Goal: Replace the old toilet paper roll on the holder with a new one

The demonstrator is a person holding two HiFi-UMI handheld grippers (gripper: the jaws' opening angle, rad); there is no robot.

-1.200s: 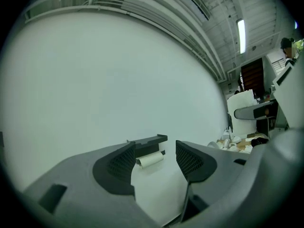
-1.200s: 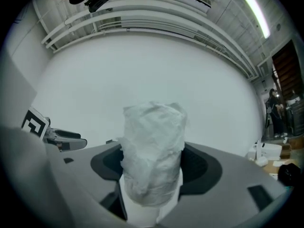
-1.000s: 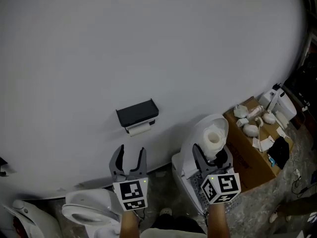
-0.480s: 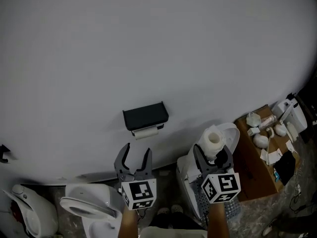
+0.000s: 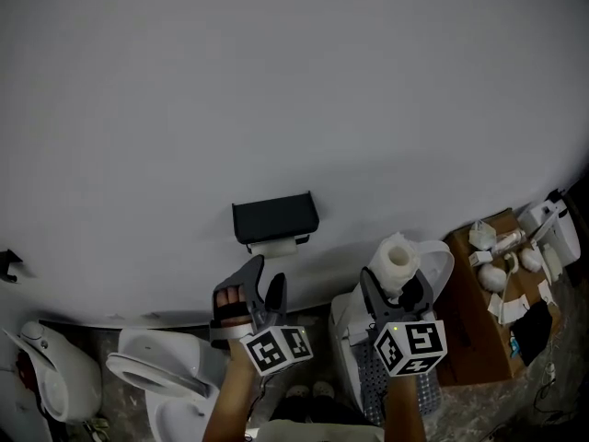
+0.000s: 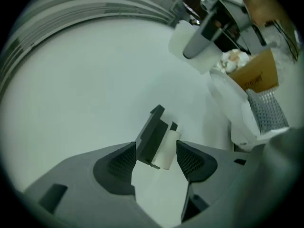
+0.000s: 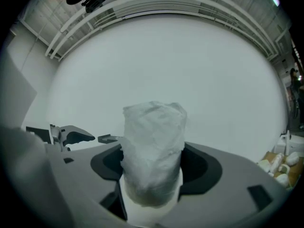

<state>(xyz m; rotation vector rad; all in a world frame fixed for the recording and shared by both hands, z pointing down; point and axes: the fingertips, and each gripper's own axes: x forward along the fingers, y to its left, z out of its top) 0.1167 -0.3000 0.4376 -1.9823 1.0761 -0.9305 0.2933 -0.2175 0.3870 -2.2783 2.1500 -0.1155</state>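
Two rolls. New roll, likely light and crushable, clamped across sides in right tongs, right of holder. Left tongs apart, empty, below holder's old roll.

I'm in a storeroom rigged as a bathroom. Loose toilets stand on rough floor beside a cardboard box. A paper holder hangs on the bare wall.

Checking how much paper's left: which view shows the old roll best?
The left gripper view: the old roll appears large, framed by the open jaws, beside its holder. The head view shows it tiny under the holder; the right gripper view doesn't show it clearly.
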